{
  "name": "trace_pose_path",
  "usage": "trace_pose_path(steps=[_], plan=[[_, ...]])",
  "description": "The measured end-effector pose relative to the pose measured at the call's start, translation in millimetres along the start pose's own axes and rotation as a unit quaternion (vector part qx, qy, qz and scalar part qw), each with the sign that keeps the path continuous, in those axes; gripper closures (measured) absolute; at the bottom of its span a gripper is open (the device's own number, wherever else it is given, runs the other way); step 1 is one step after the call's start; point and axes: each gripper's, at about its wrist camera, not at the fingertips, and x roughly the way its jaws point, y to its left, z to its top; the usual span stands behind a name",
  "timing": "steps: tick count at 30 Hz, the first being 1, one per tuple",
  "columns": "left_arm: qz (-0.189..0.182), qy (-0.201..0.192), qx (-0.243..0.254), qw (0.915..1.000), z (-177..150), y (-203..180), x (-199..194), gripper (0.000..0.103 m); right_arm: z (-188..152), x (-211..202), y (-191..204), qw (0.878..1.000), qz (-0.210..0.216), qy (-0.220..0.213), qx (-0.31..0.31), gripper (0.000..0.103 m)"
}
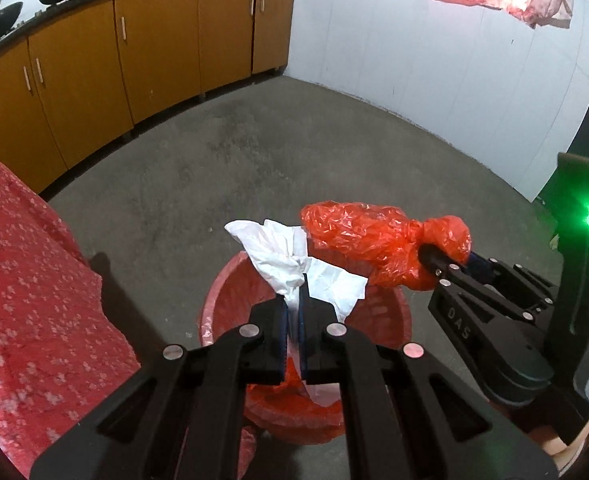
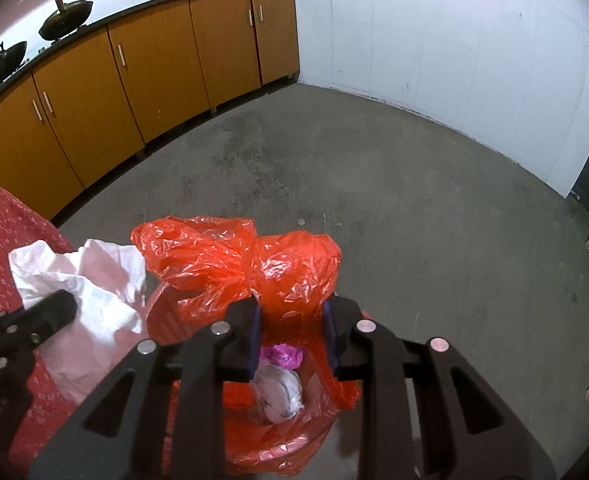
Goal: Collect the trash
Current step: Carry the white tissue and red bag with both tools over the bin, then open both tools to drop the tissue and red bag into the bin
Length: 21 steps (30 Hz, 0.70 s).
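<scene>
I hold the limp white tissue (image 1: 290,264) in my left hand-held gripper (image 1: 293,316), and light, slippery orange bag (image 2: 254,264) in my right (image 2: 292,332), pinched mid-bunch, above the bin (image 1: 230,304)

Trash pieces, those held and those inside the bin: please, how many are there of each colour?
White: 2, the tissue in the left gripper and a wad in the bin.
Orange-red: 1, the plastic bag in the right gripper.
Pink-purple: 1, a scrap in the bin.
Total: 4
</scene>
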Motion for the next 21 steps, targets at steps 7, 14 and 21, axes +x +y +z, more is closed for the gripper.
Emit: trace_pose_path(steps=[7, 14, 21], plan=[[0.002, 0.011, -0.003, 0.9999, 3, -2, 12, 0.099, 3, 6, -1, 1.000, 0.007, 0.001, 0.008, 0.071], [-0.006, 0.026, -0.008, 0.9996, 1, -3, 23, 0.091, -1, -3, -3, 1.000, 0.017, 0.002, 0.002, 0.068], [0.001, 0.027, -0.017, 0.9995, -1, -1, 25, 0.080, -2, -7, -6, 1.000, 0.020, 0.002, 0.003, 0.061]])
